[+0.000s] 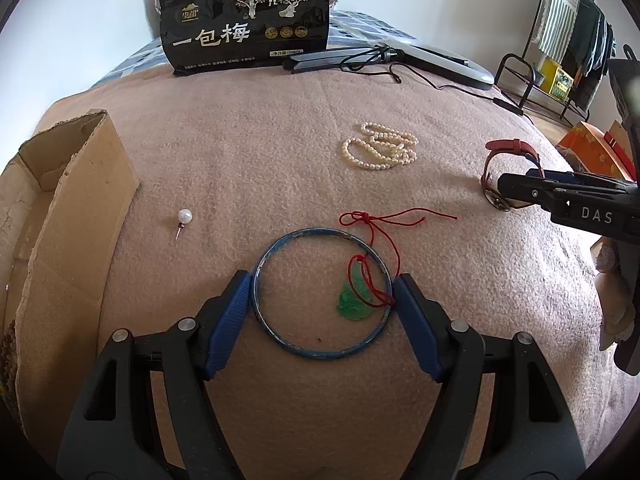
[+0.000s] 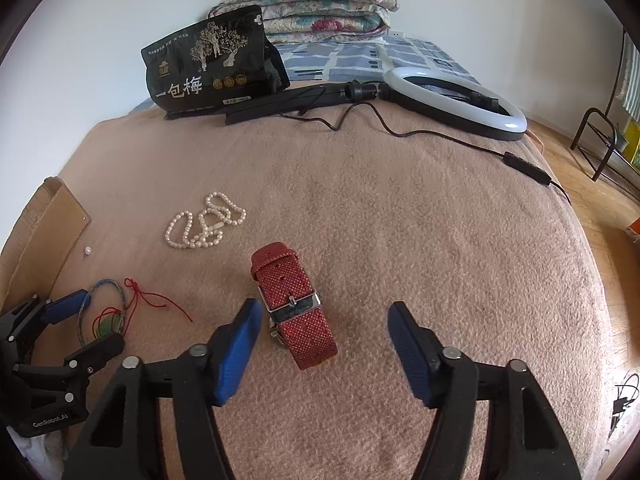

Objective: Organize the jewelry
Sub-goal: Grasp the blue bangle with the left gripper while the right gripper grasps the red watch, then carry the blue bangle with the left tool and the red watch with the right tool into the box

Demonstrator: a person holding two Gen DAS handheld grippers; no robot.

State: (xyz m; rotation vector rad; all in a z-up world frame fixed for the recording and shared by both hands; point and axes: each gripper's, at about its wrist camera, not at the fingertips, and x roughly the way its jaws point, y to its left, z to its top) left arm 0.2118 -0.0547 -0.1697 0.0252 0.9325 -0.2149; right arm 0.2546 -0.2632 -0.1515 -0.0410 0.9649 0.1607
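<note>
Two hand-held grippers each frame their own piece on the blanket-covered bed. The right hand-held gripper is half open around the red watch, which sits off-centre, close by the left pad and clear of the right; its strap runs from 11 to 5 o'clock, roughly along the fingers. The left hand-held gripper stands wide, its pads at 9 and 3 o'clock just touching the blue bangle (green pendant lying inside). Pearls lie at 12.
</note>
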